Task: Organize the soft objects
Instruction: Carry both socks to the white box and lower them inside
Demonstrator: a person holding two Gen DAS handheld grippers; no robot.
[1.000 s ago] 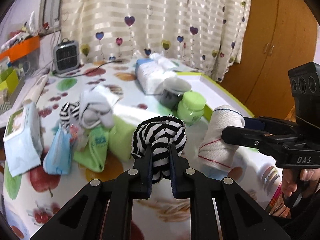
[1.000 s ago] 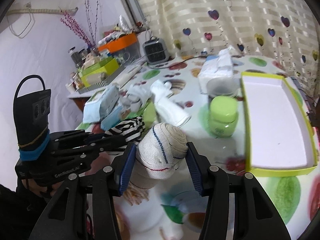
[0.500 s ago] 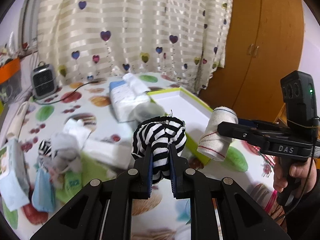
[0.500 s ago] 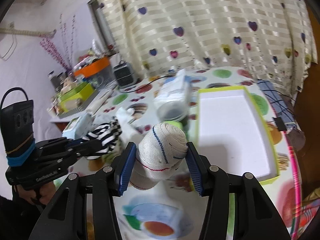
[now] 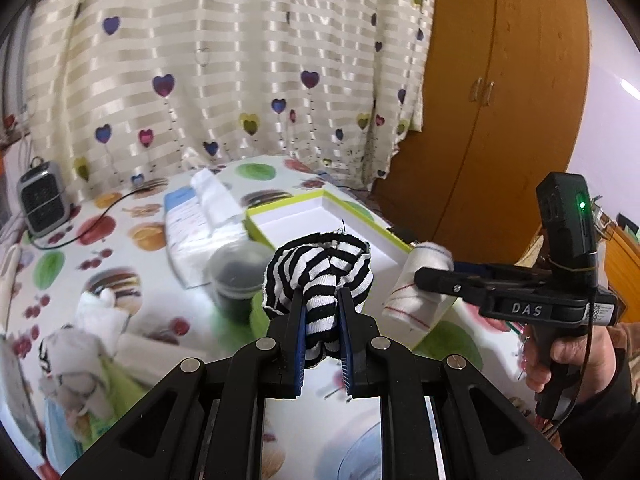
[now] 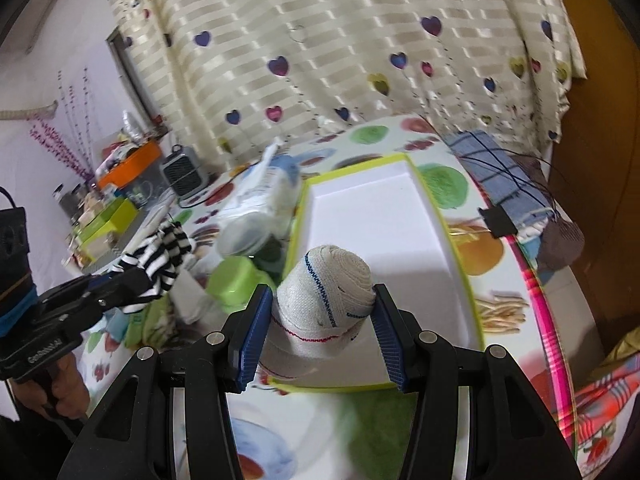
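Striped knit sock [image 5: 320, 276] pinched in left hand-held gripper [image 5: 323, 320], ribbed bandage roll [image 6: 326, 288] clamped in right hand-held gripper [image 6: 320, 334]

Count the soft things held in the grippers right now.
2. The striped sock is pinched in the left gripper; the bandage roll sits in the right gripper, above the white tray.

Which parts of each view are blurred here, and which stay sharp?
Left wrist view: striped sock and left gripper sharp; tabletop clutter and dark jar smeared by motion. Right wrist view: bandage roll and right gripper crisp; tissue pack blurred.
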